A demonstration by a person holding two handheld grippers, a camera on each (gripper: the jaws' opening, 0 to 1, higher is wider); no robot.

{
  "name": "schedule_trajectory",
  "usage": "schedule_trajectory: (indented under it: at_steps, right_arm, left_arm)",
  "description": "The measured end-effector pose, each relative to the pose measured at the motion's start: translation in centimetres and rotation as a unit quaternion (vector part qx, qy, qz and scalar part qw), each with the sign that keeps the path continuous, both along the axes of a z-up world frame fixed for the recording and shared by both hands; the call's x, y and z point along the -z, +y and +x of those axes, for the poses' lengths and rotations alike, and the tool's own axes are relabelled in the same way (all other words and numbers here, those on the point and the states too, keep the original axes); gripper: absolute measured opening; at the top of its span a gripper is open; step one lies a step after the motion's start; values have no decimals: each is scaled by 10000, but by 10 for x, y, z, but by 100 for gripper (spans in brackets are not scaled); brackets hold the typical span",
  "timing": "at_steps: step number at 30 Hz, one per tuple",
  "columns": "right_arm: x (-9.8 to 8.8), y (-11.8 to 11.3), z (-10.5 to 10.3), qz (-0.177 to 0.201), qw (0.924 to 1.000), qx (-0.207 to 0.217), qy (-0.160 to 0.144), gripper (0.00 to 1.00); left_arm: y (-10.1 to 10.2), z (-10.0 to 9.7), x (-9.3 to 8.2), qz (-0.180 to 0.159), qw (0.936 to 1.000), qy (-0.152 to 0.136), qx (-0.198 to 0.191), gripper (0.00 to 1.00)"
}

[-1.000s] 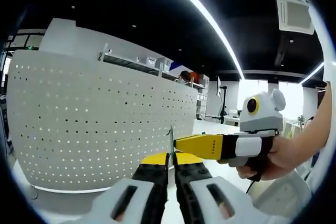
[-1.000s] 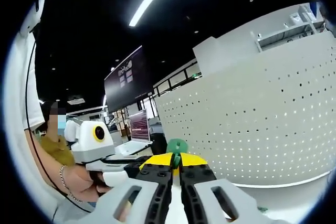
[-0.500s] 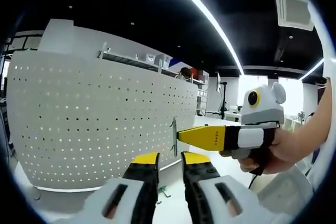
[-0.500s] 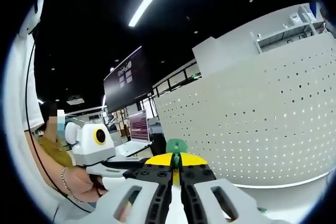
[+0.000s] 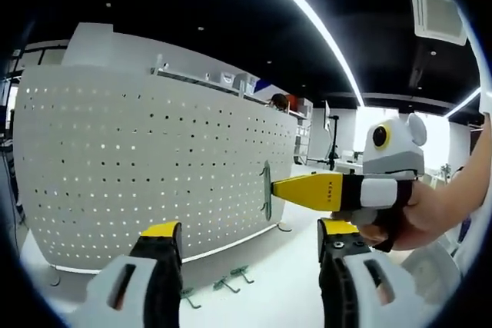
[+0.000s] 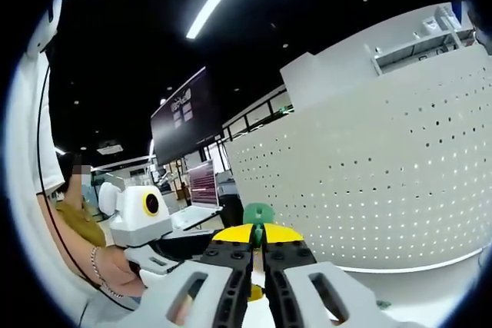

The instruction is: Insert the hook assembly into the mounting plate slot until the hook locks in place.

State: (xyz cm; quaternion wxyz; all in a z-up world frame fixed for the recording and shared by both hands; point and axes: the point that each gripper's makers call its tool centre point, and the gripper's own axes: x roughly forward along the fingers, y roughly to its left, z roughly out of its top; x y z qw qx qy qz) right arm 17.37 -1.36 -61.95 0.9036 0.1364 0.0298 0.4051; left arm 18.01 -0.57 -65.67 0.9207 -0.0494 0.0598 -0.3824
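Standing upright on the white desk (image 5: 254, 301), the perforated mounting plate (image 5: 138, 167) has no hook locked into it that I can see, so the insertion looks not yet done. The right gripper (image 5: 270, 190) is clenched on the hook assembly (image 5: 266, 191) just in front of the plate; the left gripper (image 5: 250, 247) is released, with spare hooks (image 5: 227, 280) lying below

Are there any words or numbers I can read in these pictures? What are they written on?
Small dark print on the yellow jaw of the right gripper, in the left gripper view: too small to read.
White logo and squares on the dark wall screen, in the right gripper view: too blurred to read.
Lines on the lit monitor below it: too blurred to read.
The white pegboard bears no words.
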Motion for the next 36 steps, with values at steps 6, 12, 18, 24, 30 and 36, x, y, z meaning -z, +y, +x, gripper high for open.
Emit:
schedule_trajectory:
  at_steps: [6,12,18,24,30,36]
  right_arm:
    - [1,0,0,-13,10000,1,12,1]
    - [0,-1,0,-5,10000,9,24,1]
    - [1,-1,0,6,10000,-3,40,1]
    - [1,0,1,-22,10000,-15,32,1]
    - [3,-2,1,-40,10000,5,50,1]
    - [5,-2,1,-52,10000,10,78,1]
  left_arm:
    - [-2,-1,3,60,10000,16,32,77]
    - [-3,-2,3,99,9999,6,53,78]
    - [-2,-1,4,114,9999,36,37,78]
    - [1,-1,7,196,9998,26,34,77]
    - [5,-4,22,405,9990,189,74,78]
    - [11,-8,40,567,9975,414,114,77]
